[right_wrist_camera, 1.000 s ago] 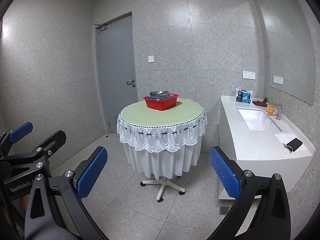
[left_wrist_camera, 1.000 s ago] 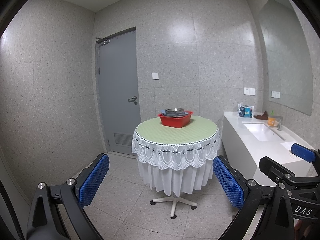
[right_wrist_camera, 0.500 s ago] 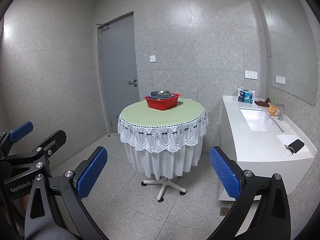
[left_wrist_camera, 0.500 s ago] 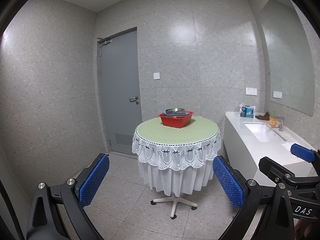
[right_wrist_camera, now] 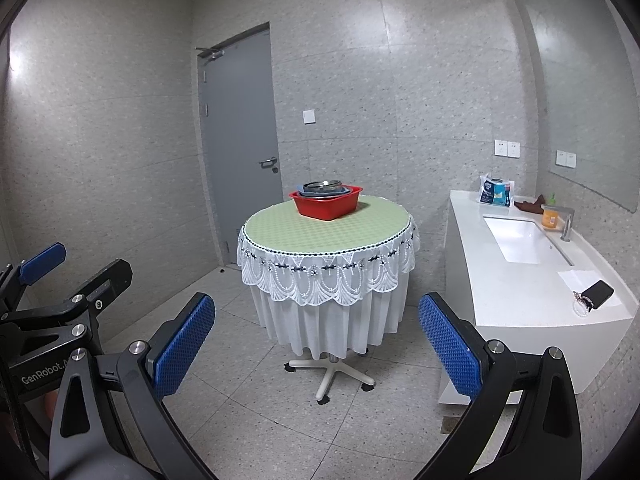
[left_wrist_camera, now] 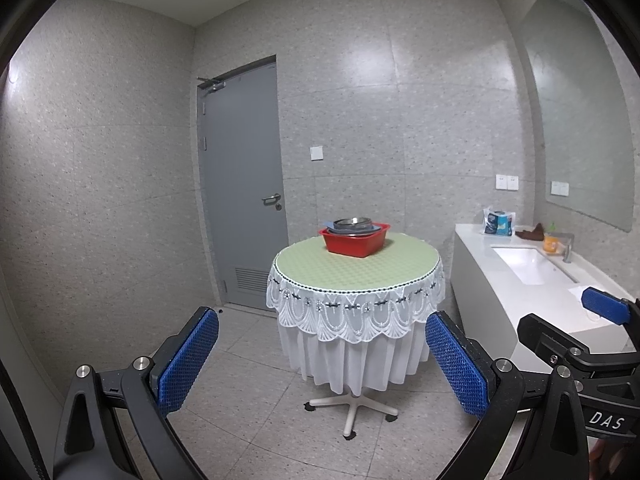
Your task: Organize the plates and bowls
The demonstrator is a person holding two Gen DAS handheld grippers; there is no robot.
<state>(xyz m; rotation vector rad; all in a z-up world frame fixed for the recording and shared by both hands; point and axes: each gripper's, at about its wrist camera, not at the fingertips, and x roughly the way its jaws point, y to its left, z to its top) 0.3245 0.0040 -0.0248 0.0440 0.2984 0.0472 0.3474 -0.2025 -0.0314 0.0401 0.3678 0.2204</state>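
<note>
Both claws, left claw (left_wrist_camera: pixel 322 364) and right claw (right_wrist_camera: pixel 316 346), spread empty, we judge we should close in on the table (right_wrist_camera: pixel 320 236) squarely, keeping the red tub (right_wrist_camera: pixel 326 202) centred.

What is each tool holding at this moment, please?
Left tool: open, holding nothing, short of the round table.
Right tool: open, holding nothing.

The right claw (left_wrist_camera: pixel 600 312), seen in the left wrist view, is showing "DAS" in white on its black body. The left claw (right_wrist_camera: pixel 52 264), seen in the right wrist view, is showing "GenRobot." before the lettering is cut off.
</note>
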